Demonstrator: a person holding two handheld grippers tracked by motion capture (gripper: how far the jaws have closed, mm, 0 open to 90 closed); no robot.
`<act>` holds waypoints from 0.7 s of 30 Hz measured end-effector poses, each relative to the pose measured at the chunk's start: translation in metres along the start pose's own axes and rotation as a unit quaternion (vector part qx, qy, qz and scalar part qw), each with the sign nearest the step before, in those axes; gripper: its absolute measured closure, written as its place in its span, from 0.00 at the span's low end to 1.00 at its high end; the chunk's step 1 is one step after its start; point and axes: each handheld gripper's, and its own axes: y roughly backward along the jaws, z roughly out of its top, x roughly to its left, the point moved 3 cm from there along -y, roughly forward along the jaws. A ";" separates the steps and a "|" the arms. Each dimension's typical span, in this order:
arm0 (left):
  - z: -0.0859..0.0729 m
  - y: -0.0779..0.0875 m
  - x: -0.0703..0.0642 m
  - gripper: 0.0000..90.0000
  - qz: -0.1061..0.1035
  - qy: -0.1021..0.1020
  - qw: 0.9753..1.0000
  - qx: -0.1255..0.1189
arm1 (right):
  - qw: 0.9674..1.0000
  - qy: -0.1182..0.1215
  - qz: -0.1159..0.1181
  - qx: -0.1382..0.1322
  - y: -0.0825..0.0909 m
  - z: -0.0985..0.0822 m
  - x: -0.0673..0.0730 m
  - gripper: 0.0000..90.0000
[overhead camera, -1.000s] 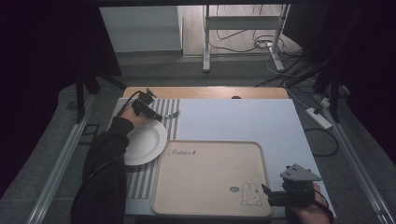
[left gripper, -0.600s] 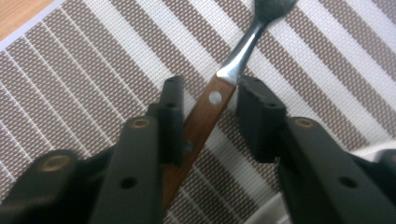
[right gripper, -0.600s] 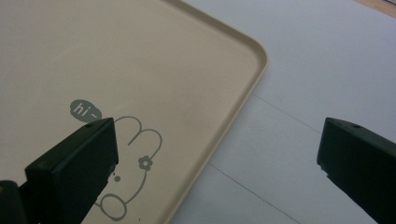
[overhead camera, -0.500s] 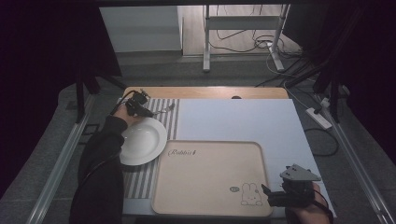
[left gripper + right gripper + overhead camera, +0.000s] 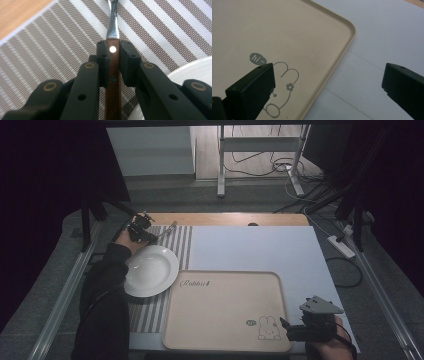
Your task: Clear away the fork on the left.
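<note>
Black jaws of the right gripper (image 5: 292,330) stand wide apart at the near right, over the near right corner of the tray (image 5: 225,320); nothing lies between them, and in the right gripper view one jaw hangs over the tray's rabbit print (image 5: 282,82) while the other hangs over the white table sheet (image 5: 372,50). Left of the tray, the plate (image 5: 148,270) rests on the striped mat (image 5: 180,240), touching or just overlapping the tray's left edge. At the far left, the left gripper (image 5: 145,234) has just been closing, and its pads now press both sides of the wooden handle of the fork (image 5: 112,72), whose metal neck runs on over the mat. Against the earlier high views, the fork has left its place on the stripes and sits slightly raised and nearer the left edge. Judged from this, the pick-up is made; carrying the fork to its place remains.
</note>
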 end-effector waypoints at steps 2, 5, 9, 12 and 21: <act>-0.001 0.006 0.002 0.87 0.001 0.007 1.000 -0.005 | 1.000 0.000 0.001 0.001 0.000 0.000 0.000 0.00; -0.001 0.011 0.003 0.87 0.000 0.009 1.000 -0.010 | 1.000 0.000 0.000 0.000 0.000 0.000 0.000 0.00; -0.003 0.020 0.005 0.87 0.007 0.011 1.000 -0.011 | 1.000 0.001 0.000 0.001 0.000 0.000 0.000 0.00; -0.004 0.028 0.007 0.87 0.019 0.008 1.000 -0.012 | 1.000 0.001 0.000 0.000 0.000 0.000 0.001 0.00; -0.004 0.044 0.004 0.87 0.015 -0.001 1.000 -0.019 | 1.000 0.003 -0.001 0.001 0.000 0.000 0.001 0.00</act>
